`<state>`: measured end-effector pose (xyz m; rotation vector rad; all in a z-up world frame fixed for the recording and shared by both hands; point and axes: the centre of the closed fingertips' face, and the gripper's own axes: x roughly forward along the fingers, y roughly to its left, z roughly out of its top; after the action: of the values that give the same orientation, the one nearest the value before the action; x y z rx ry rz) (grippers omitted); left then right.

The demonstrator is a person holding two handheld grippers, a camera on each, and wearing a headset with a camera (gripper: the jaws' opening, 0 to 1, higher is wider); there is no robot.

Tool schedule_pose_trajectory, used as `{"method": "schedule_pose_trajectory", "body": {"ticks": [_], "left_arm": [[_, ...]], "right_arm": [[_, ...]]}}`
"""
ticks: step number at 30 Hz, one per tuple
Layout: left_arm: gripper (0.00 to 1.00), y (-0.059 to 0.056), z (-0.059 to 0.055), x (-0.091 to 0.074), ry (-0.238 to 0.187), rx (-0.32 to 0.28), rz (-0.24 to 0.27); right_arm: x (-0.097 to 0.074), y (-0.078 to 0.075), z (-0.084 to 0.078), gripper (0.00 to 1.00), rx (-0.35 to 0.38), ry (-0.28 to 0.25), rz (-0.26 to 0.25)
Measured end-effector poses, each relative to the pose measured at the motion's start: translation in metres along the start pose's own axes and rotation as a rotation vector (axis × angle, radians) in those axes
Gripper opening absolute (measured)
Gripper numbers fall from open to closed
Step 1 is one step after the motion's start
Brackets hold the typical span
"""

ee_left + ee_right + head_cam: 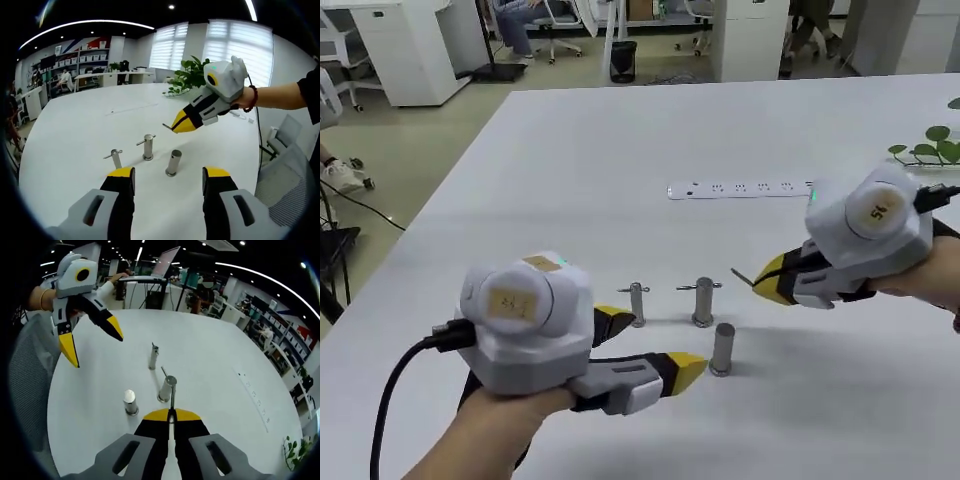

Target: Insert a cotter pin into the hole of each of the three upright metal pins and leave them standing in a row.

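Note:
Three upright metal pins stand on the white table. The left pin point(637, 303) and the middle pin point(703, 300) each carry a cotter pin through the top. The third pin point(722, 348), nearer to me, has a bare top. My left gripper point(650, 345) is open, low on the table, its jaws just left of the bare pin point(173, 163). My right gripper point(768, 280) hovers right of the row, shut on a thin cotter pin point(740, 275) that sticks out from its tips. In the right gripper view that cotter pin point(171, 392) points toward the middle pin point(167, 388).
A white power strip point(740, 188) lies behind the pins. A green plant point(930, 148) sits at the right edge of the table. Office desks, chairs and people are in the room beyond the table.

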<state>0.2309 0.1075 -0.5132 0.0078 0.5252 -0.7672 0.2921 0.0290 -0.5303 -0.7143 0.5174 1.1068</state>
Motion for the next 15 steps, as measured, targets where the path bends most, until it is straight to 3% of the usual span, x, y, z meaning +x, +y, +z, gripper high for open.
{"method": "schedule_pose_trajectory", "body": {"ticks": [4, 15], "left_arm": [[0.48, -0.001, 0.002, 0.003, 0.006, -0.050, -0.018], [0.37, -0.002, 0.012, 0.005, -0.032, -0.177, -0.063]], "right_arm": [[-0.003, 0.009, 0.012, 0.00, -0.041, -0.026, 0.012], [-0.001, 0.034, 0.031, 0.00, -0.144, -0.069, 0.064]]}}
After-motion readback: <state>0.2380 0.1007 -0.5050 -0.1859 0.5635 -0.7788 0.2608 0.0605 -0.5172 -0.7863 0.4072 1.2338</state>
